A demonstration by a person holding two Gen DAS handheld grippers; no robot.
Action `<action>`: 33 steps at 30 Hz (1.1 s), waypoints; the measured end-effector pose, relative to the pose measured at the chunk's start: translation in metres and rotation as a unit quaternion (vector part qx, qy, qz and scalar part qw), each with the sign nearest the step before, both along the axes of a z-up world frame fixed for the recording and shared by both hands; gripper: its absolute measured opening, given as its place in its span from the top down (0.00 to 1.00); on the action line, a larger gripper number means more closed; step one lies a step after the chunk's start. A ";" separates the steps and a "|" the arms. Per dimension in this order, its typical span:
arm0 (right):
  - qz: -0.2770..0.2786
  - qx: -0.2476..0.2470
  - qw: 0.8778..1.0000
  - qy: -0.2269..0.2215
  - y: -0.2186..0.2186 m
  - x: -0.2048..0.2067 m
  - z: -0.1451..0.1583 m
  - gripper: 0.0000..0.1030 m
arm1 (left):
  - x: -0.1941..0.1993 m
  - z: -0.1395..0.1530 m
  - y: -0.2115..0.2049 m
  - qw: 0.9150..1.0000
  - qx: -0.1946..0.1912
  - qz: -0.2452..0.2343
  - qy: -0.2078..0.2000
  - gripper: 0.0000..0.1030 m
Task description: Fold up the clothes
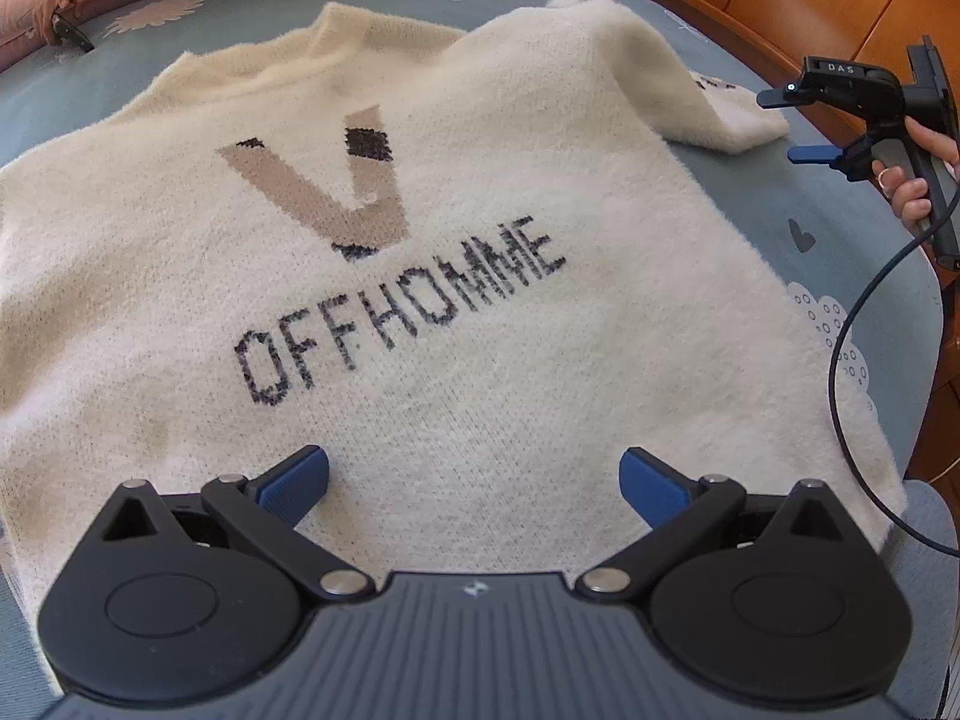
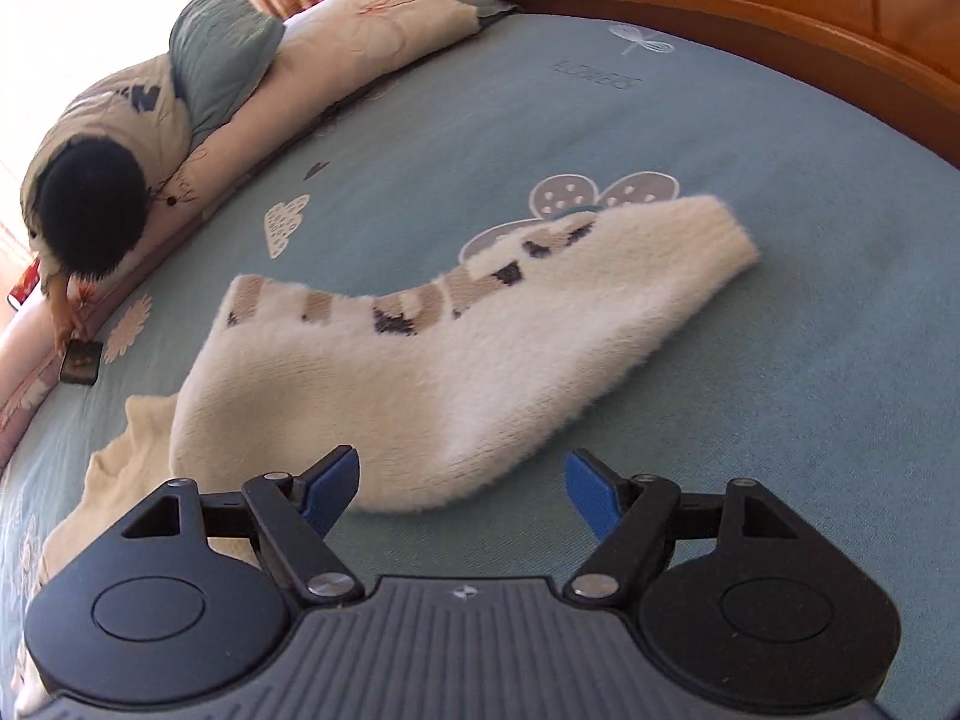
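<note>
— While the frame centre is filled by one sweater [image 1: 456,276], how many grippers are seen?
— Two: left gripper [image 1: 474,483] released, right gripper [image 2: 462,495] spread, holding nothing; one sleeve [image 2: 480,336] mid-frame.

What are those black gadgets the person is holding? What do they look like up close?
Each is a handheld tool. The left gripper and right gripper have a dark ribbed body, two round black housings, black link arms with silver pins, and blue ridged fingertips. From the side, the right one shows a pistol-style handle, white "DAS" lettering, a small light and a dark cable.
</note>
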State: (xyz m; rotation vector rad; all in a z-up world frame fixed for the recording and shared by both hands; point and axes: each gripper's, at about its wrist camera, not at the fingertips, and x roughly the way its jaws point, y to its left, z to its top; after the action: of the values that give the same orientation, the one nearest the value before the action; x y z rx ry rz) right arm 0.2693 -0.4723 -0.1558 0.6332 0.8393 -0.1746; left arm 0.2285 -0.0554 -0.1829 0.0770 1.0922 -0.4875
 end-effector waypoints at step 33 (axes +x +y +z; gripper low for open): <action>-0.074 -0.121 0.990 -0.027 0.001 0.059 -0.047 0.34 | 0.003 -0.003 -0.005 1.000 0.015 -0.012 -0.017 0.01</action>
State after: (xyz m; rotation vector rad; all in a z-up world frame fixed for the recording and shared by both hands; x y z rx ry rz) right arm 0.3282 -0.4709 -0.2024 0.4692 0.7062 -0.3870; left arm 0.2310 -0.0603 -0.1858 0.1235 1.0655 -0.4895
